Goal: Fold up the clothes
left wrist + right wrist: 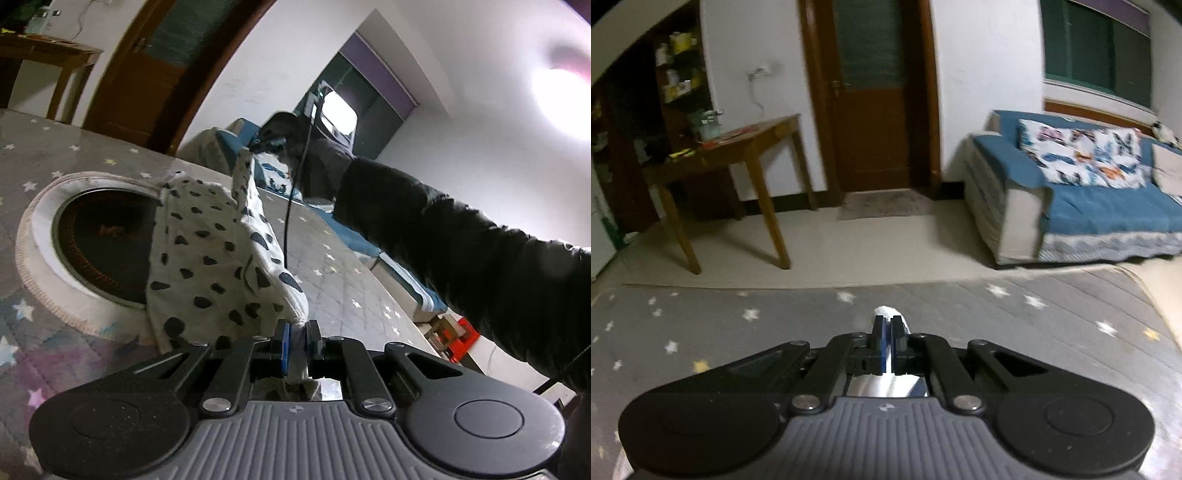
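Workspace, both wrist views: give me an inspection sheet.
Surface: grey star-patterned cover.
Job's things: white black-spotted garment, held up off the cover at two points.
Clutter: round white-rimmed heater, partly behind the garment.
Grippers: left gripper shut on garment; right gripper shut on white fabric.
Cables: black cable hanging beside the sleeve.
Surroundings: wooden table, door, blue sofa.

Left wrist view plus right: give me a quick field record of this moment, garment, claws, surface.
garment: white cloth with dark spots, lifted and stretched between both claws
left claw: shut on a corner of the cloth
right claw: shut on a white cloth edge
surface: grey star-patterned mat
nearby: round white-rimmed heater, partly covered by the cloth
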The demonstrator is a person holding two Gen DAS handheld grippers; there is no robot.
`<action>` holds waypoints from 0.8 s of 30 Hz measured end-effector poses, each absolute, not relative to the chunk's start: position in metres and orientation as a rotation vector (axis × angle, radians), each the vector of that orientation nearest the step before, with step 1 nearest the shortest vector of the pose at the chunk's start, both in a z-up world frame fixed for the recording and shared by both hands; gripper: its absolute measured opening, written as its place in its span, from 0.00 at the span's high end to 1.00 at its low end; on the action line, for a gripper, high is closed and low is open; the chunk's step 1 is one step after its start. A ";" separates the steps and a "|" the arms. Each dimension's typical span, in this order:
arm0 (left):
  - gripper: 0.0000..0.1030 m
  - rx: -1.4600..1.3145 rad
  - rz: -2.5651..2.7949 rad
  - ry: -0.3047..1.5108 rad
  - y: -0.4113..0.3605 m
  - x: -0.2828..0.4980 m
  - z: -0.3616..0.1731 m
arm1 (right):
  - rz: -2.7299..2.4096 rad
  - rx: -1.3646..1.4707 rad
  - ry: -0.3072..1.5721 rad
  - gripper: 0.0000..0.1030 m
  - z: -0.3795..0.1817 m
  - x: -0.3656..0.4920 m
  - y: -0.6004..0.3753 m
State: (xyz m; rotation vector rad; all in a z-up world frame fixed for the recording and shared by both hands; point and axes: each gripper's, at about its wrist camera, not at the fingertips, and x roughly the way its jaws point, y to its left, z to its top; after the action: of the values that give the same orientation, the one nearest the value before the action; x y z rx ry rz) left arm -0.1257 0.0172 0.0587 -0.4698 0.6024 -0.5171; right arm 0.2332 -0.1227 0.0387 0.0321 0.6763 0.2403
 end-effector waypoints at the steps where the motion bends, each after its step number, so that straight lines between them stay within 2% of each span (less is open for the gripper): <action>1: 0.91 -0.474 -0.509 0.605 0.019 -0.126 0.058 | 0.256 0.027 0.679 0.99 0.036 0.235 -0.114; 9: 0.91 -0.500 -0.438 0.651 0.033 -0.126 0.047 | 0.365 0.011 0.739 0.98 -0.006 0.250 -0.042; 11: 0.90 -0.502 -0.426 0.660 0.035 -0.126 0.045 | 0.388 0.032 0.760 0.95 -0.012 0.250 -0.036; 14: 0.90 -0.499 -0.419 0.673 0.035 -0.127 0.042 | 0.416 0.037 0.785 0.89 -0.013 0.249 -0.036; 18: 0.89 -0.489 -0.411 0.690 0.033 -0.129 0.040 | 0.456 -0.015 0.785 0.89 0.001 0.231 -0.051; 21: 0.87 -0.475 -0.401 0.688 0.032 -0.133 0.042 | 0.496 -0.065 0.794 0.83 0.012 0.211 -0.066; 24: 0.87 -0.460 -0.393 0.677 0.030 -0.138 0.045 | 0.547 -0.130 0.810 0.83 0.016 0.181 -0.083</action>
State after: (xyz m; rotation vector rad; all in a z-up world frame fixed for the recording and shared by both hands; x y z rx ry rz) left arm -0.1377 0.0299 0.0455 -0.4602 0.6766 -0.3926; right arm 0.1811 -0.0826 0.0159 -0.1297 0.8100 0.5469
